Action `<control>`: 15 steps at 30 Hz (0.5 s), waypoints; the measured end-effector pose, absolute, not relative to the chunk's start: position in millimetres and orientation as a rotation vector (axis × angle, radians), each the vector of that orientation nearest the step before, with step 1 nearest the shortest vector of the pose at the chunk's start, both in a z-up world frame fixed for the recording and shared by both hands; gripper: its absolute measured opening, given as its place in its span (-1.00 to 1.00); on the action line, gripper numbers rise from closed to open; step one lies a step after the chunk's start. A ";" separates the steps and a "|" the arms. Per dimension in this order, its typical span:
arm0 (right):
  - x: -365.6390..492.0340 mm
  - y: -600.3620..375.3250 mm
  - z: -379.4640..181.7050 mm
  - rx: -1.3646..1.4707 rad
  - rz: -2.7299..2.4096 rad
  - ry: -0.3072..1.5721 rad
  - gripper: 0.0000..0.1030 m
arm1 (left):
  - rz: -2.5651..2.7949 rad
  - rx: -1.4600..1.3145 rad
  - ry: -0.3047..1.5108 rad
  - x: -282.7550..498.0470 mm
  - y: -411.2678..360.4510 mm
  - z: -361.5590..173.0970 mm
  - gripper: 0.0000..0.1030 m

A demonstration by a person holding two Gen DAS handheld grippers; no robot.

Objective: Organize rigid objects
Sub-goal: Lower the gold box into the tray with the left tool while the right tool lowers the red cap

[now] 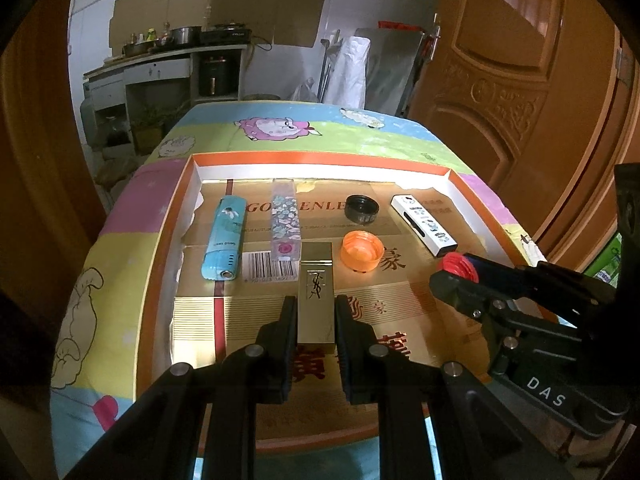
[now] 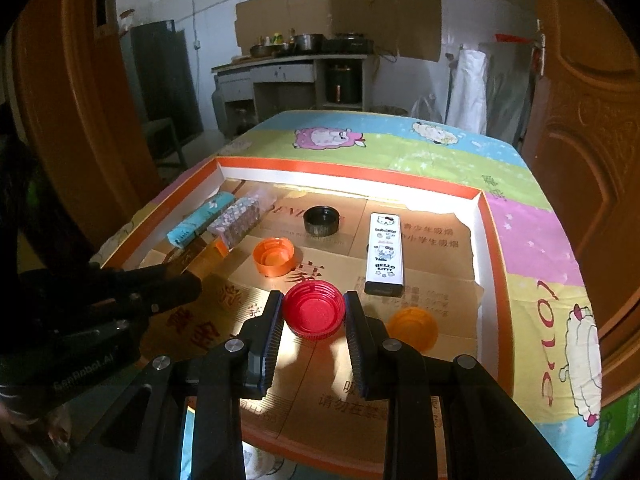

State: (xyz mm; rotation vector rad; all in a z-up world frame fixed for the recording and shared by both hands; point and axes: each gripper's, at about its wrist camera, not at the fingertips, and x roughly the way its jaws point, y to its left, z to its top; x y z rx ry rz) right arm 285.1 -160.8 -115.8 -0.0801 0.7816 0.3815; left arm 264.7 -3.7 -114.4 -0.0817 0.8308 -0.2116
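Observation:
My left gripper (image 1: 315,305) is shut on a gold lighter (image 1: 316,296), held low over the orange-rimmed cardboard tray (image 1: 320,158). My right gripper (image 2: 314,300) is shut on a red bottle cap (image 2: 315,315), its hollow side up; in the left wrist view that cap (image 1: 457,267) shows at the right gripper's (image 1: 452,270) tip. In the tray lie a blue lighter (image 1: 224,238), a floral lighter (image 1: 285,220), a black cap (image 1: 362,209), an orange cap (image 1: 362,251) and a white Hello Kitty lighter (image 2: 385,254). Another orange cap (image 2: 412,328) lies just right of my right gripper.
The tray sits on a table under a colourful cartoon cloth (image 1: 280,128). Wooden doors (image 1: 520,80) stand close on the right. A kitchen counter with pots (image 2: 296,52) is at the far wall.

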 end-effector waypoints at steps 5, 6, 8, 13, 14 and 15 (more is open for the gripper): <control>287.6 -157.5 -120.8 -0.091 0.381 0.792 -0.40 | -0.198 -0.063 0.837 265.6 -5.2 -117.2 -0.65; 288.2 -156.7 -121.9 -0.094 0.381 0.794 -0.40 | -0.195 -0.060 0.838 266.1 -5.8 -117.9 -0.65; 289.8 -155.5 -124.4 -0.100 0.377 0.800 -0.40 | -0.196 -0.060 0.843 267.1 -5.7 -119.5 -0.65; 292.6 -153.4 -130.0 -0.104 0.374 0.819 -0.40 | -0.195 -0.067 0.857 269.5 -4.2 -123.0 -0.64; 293.4 -152.9 -130.6 -0.104 0.374 0.822 -0.40 | -0.196 -0.070 0.858 269.8 -4.0 -123.5 -0.64; 293.6 -153.2 -131.1 -0.103 0.373 0.824 -0.40 | -0.196 -0.070 0.860 269.8 -3.9 -123.9 -0.64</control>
